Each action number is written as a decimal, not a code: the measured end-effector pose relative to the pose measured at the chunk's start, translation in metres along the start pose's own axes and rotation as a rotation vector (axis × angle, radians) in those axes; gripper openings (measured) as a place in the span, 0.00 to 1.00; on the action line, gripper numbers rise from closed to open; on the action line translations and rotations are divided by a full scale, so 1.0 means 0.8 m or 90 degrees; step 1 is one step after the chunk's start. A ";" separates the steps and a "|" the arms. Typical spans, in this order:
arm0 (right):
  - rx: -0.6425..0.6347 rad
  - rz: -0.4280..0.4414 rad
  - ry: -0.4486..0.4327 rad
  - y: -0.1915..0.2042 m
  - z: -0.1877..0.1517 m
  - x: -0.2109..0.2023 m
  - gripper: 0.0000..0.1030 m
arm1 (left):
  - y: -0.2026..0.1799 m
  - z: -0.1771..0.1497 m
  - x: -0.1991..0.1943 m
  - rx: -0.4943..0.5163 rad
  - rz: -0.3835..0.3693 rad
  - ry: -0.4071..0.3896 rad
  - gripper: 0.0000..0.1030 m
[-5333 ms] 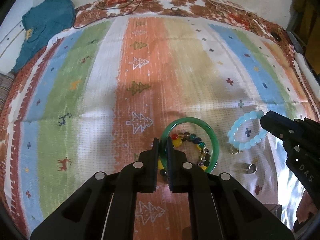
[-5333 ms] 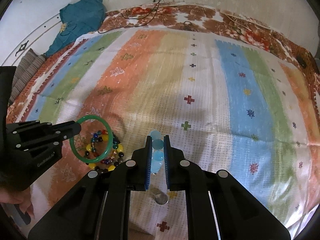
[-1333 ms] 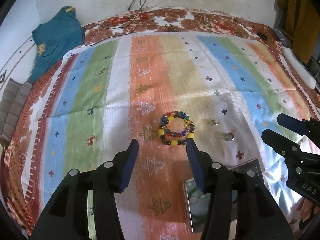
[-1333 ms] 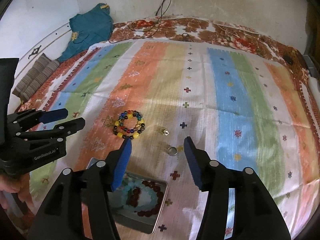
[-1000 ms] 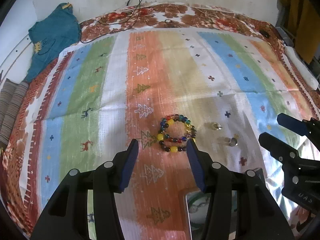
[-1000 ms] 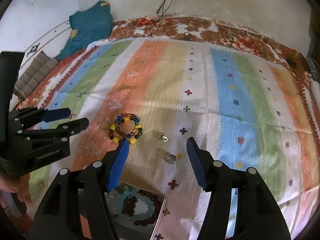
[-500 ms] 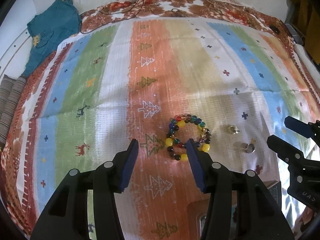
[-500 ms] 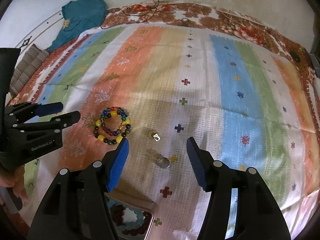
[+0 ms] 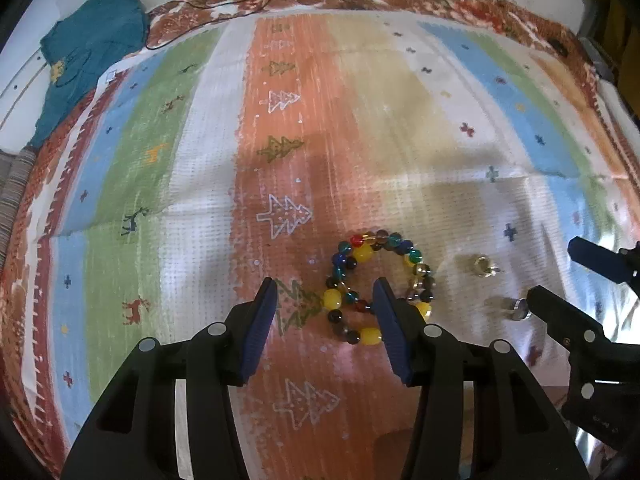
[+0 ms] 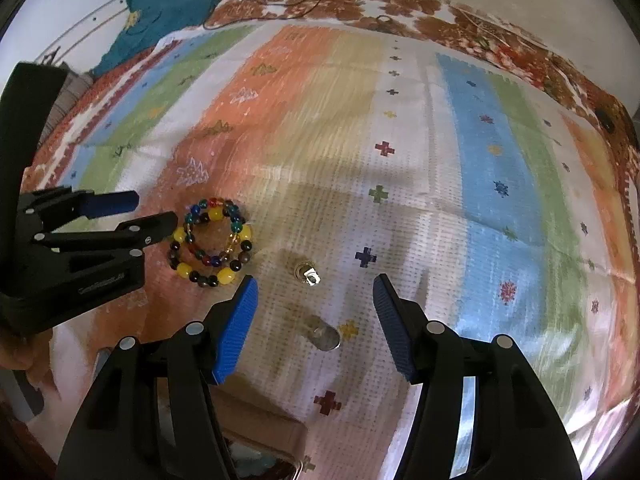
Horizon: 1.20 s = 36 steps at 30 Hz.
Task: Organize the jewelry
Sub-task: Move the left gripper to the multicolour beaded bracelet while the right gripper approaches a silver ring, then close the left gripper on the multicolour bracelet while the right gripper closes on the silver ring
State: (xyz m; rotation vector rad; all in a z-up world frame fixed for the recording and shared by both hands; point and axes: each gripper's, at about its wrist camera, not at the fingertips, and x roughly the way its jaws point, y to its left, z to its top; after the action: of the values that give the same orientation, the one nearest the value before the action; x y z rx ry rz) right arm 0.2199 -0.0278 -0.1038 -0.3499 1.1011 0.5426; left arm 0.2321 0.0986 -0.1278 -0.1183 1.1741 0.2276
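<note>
A multicoloured bead bracelet (image 9: 368, 284) with yellow beads lies on the striped cloth; it also shows in the right wrist view (image 10: 212, 242). My left gripper (image 9: 326, 300) is open and empty, low over the bracelet's left part. A small gold ring (image 10: 307, 273) and a silver ring (image 10: 326, 334) lie to the right of the bracelet; they also show in the left wrist view, gold ring (image 9: 485, 266), silver ring (image 9: 518, 307). My right gripper (image 10: 314, 294) is open and empty, with both rings between its fingers.
A metal box (image 10: 260, 462) holding bracelets peeks in at the bottom edge of the right wrist view. A teal garment (image 9: 84, 56) lies at the far left. Cables (image 9: 240, 4) run along the cloth's far edge near the wall.
Both open grippers have come down and forward from above the box toward the cloth. The bracelet and rings now sit closer, and the box has slid almost out of view.
</note>
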 end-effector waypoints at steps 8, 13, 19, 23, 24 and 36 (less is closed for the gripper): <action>0.001 0.004 0.024 -0.001 0.005 0.021 0.58 | 0.000 0.006 0.018 0.004 -0.005 0.015 0.48; 0.019 0.023 0.039 -0.005 0.007 0.036 0.58 | 0.003 0.006 0.030 0.006 -0.008 0.028 0.48; 0.013 0.023 0.054 -0.003 0.012 0.052 0.57 | 0.007 0.009 0.040 0.003 -0.015 0.036 0.48; 0.011 0.022 0.067 -0.004 0.015 0.062 0.53 | 0.009 0.013 0.045 0.000 -0.018 0.038 0.47; 0.012 0.022 0.069 -0.005 0.016 0.065 0.52 | 0.008 0.014 0.047 0.002 -0.020 0.038 0.47; 0.005 0.018 0.086 -0.005 0.019 0.082 0.27 | -0.007 0.020 0.057 0.041 -0.027 0.037 0.21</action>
State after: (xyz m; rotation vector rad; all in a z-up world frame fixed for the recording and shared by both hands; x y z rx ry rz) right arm 0.2560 -0.0072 -0.1573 -0.3693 1.2399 0.5453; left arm 0.2649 0.1018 -0.1639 -0.0933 1.2342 0.1497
